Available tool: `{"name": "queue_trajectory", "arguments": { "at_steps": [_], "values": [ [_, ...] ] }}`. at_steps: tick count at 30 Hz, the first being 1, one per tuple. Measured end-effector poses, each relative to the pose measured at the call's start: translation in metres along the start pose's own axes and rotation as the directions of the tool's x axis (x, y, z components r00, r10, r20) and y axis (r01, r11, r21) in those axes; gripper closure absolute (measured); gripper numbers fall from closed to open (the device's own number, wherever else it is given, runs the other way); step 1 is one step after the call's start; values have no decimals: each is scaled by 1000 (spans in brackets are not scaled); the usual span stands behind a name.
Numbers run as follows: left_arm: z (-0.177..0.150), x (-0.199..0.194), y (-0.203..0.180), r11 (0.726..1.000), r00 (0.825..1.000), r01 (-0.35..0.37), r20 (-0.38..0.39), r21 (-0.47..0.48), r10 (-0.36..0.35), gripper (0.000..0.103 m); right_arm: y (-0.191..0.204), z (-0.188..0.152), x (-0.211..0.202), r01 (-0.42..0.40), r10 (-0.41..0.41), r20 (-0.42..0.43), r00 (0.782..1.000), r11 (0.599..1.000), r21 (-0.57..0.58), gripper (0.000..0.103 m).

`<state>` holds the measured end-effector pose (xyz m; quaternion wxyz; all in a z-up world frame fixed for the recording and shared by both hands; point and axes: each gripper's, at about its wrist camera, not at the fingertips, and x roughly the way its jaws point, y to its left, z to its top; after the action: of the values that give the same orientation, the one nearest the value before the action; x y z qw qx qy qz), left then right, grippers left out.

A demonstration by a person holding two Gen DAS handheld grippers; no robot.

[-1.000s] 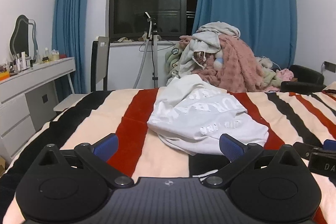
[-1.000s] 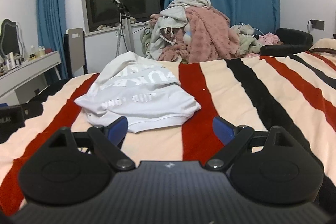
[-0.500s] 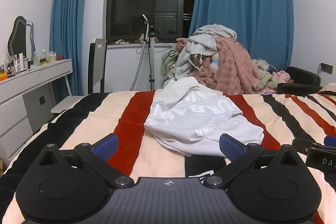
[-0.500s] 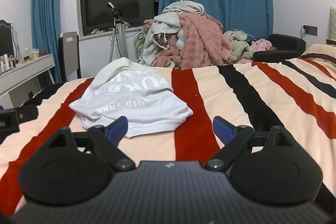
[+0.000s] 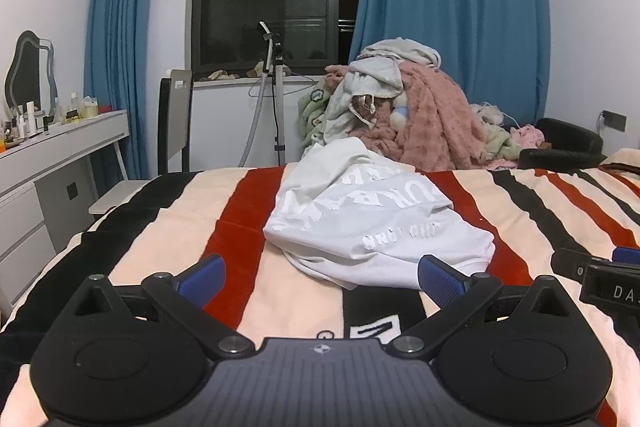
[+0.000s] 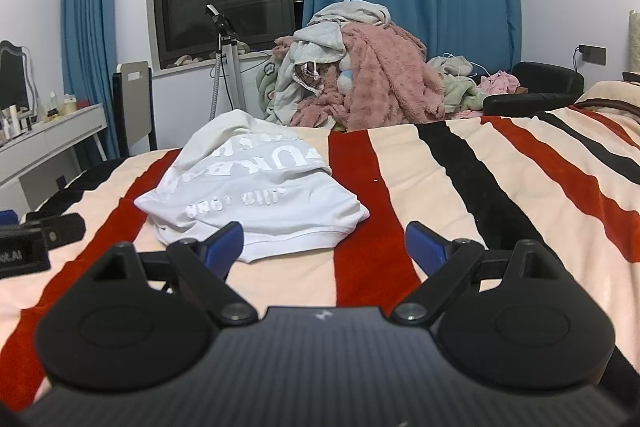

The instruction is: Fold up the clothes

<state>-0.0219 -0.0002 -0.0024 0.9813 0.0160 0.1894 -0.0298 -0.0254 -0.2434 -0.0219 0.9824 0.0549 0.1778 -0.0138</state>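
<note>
A crumpled white T-shirt [image 5: 372, 223] with white lettering lies bunched on the striped bed cover [image 5: 168, 247]; the right wrist view shows the same T-shirt [image 6: 256, 203] left of centre. My left gripper [image 5: 322, 277] is open, low over the bed, just short of the shirt's near hem, holding nothing. My right gripper [image 6: 324, 245] is open too, its left finger [image 6: 224, 241] in front of the shirt's near edge. Each gripper shows at the edge of the other's view: the right gripper [image 5: 600, 279] and the left gripper [image 6: 36, 239].
A heap of clothes and a pink blanket [image 5: 400, 115] rises beyond the bed's far edge. A white dresser [image 5: 48, 163] with bottles and a mirror stands left, with a chair [image 5: 174, 123] and a stand [image 5: 276, 87] under the dark window. A black armchair [image 6: 536, 87] sits far right.
Both cameras have tilted upward a little, so the shirt and bed sit lower in each view. The shirt lies as before and both grippers stay open.
</note>
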Motion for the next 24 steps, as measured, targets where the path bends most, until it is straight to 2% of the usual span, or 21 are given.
{"name": "queue_trajectory", "arguments": {
  "at_steps": [3,6,9,14,17,20,22,23,24],
  "values": [
    [-2,10,-1,1000,1000,23,-17,-6,-23,0,-1,-1,1,11,-11,2,1000,1000,-4,14],
    [1,34,-15,997,999,9,-32,78,-6,0,-7,-3,6,74,-74,-2,997,997,1,14],
    [1,65,-35,979,999,-17,-33,202,24,0,-19,-6,14,109,-107,-43,993,993,51,14],
    [-11,127,-64,951,992,91,-109,295,-61,0,-33,-15,28,177,-170,-87,982,982,70,14],
    [-27,154,-76,935,987,139,-125,327,-103,1,-41,-20,42,202,-189,-122,974,974,99,14],
    [-46,173,-85,915,983,163,-144,368,-116,5,-44,-27,60,218,-204,-131,970,971,103,14],
    [-54,183,-90,896,986,151,-128,418,-107,8,-44,-32,76,219,-206,-129,970,971,98,14],
    [-54,187,-90,896,987,149,-118,419,-108,13,-42,-34,85,218,-206,-127,970,972,92,14],
    [-52,190,-88,901,987,152,-112,406,-116,26,-41,-35,93,216,-205,-124,971,973,86,14]
  ]
}}
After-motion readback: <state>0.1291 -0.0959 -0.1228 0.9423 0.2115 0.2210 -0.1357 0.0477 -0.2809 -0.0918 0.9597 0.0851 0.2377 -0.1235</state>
